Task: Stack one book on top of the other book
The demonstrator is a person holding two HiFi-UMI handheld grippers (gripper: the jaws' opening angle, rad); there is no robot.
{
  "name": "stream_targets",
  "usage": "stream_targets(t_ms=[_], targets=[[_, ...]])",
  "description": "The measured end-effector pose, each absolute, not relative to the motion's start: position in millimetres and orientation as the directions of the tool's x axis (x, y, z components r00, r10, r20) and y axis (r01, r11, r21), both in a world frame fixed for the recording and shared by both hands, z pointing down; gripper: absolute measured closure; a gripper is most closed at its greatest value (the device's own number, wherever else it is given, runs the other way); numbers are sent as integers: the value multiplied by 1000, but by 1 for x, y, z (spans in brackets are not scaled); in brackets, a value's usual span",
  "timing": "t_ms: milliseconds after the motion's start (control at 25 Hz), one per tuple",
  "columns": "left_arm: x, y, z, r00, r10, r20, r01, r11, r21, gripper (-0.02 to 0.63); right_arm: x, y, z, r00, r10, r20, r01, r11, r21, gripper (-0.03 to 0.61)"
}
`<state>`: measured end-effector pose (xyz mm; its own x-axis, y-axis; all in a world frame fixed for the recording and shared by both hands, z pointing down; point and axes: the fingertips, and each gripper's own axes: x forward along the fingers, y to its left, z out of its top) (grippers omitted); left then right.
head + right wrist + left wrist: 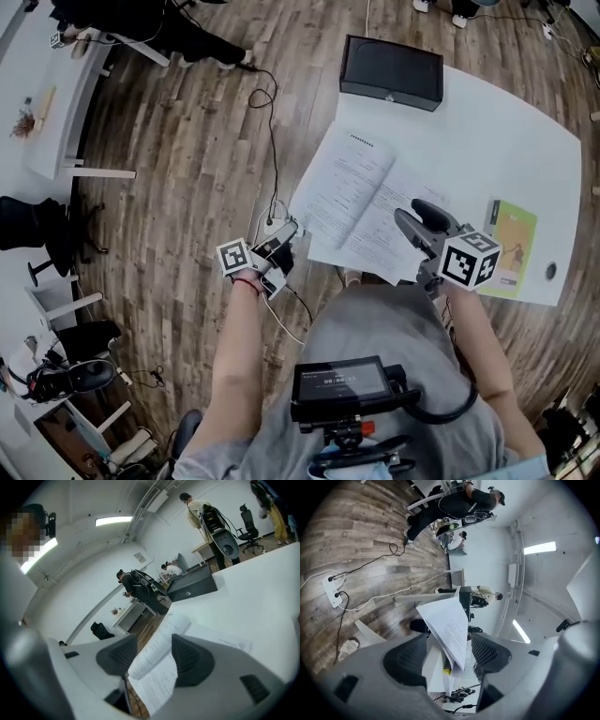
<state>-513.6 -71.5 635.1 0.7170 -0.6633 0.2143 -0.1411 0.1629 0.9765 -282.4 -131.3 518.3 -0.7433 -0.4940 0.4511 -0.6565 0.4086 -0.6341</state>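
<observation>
Jaws parted on either side of the open book (361, 202).
Left gripper (284, 236) hangs off the table (487, 141), just left of the open book, jaws wide with nothing between the pads. Right gripper (417, 217) hovers over the open book's near right page, jaws moderately apart, a curled page in the gap, not clamped. The green book (514, 246) lies right of the open book.
</observation>
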Motion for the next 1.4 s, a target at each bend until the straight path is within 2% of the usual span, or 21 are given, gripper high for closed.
stream_targets(t_ms=[200,480,760,1080,1160,1280,1400], targets=[[-510,-75,649,710,-700,70,65,165,984,324,-293,-134,514,-720,-500,481,-687,415,-597,370],[-510,-90,661,673,-738,-46,222,142,965,324,-317,-142,505,-715,-475,513,-697,428,-575,370],[-501,-108,654,687,-713,-140,285,86,955,324,-330,-150,509,-698,-456,552,-715,425,-554,370],[-496,-109,656,706,-695,-132,278,101,955,330,-328,-152,527,-682,-434,589,-731,417,-540,370],[-498,-109,658,710,-694,-119,269,111,957,378,-327,-153,528,-681,-436,588,-732,410,-544,370],[-498,-109,660,719,-688,-94,238,118,964,521,-324,-154,526,-680,-441,586,-733,400,-550,370],[-497,-111,654,724,-682,-100,235,108,966,567,-321,-155,526,-678,-447,584,-735,392,-554,370]])
